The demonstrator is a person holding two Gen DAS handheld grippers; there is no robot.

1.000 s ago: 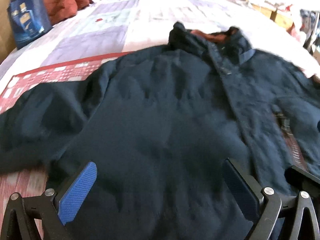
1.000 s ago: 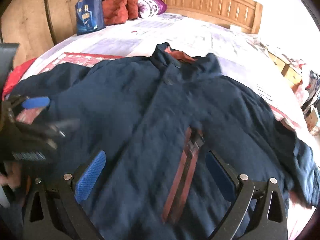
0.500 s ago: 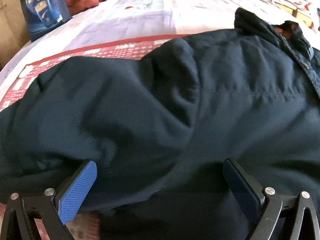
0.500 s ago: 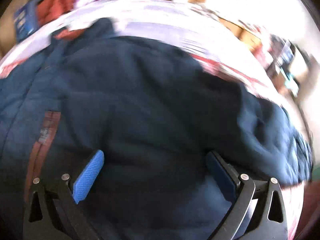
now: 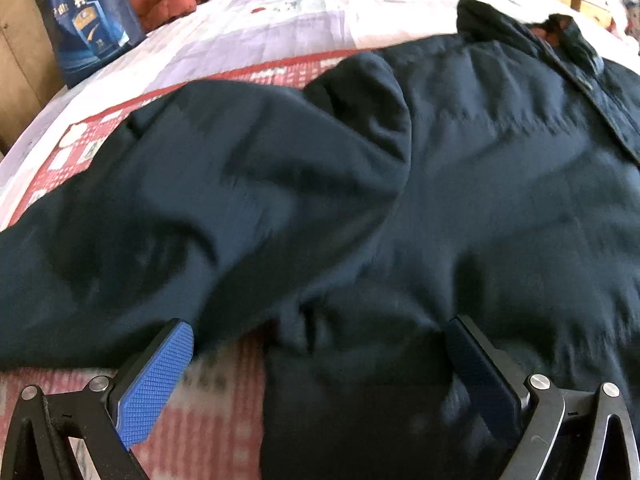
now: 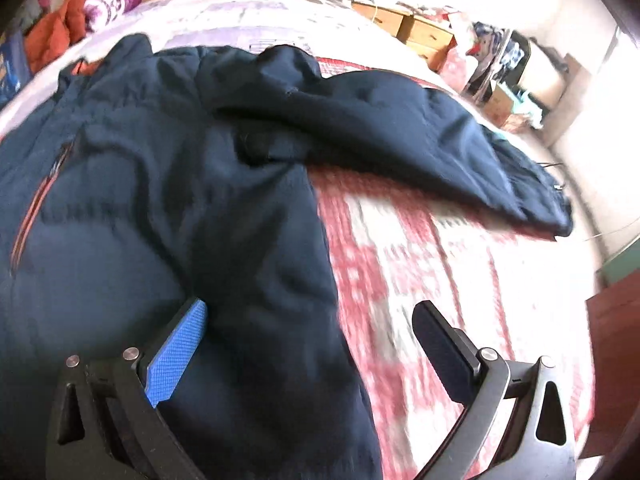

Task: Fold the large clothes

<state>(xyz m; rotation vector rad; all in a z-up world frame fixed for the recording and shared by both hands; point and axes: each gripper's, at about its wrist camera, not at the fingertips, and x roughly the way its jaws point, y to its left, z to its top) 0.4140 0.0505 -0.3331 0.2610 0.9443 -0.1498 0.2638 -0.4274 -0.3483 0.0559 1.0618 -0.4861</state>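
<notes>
We hold both grippers, left point(image 5: 318, 360) and right point(image 6: 308, 344), spread wide and empty over the jacket point(image 5: 460, 200) lying flat on the bed point(image 5: 280, 32), collar point(image 6: 132, 46) toward twelve o'clock, sleeve point(image 6: 420, 132) toward three.

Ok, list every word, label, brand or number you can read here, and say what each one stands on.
No text can be read in either view.
Blue gift bag: a printed emblem and some marks, too blurred to read.
Dark jacket: no label or brand shows.
Patterned bedspread: pattern only, no lettering.
Boxes and clutter beside the bed: too small and overexposed to read.
</notes>
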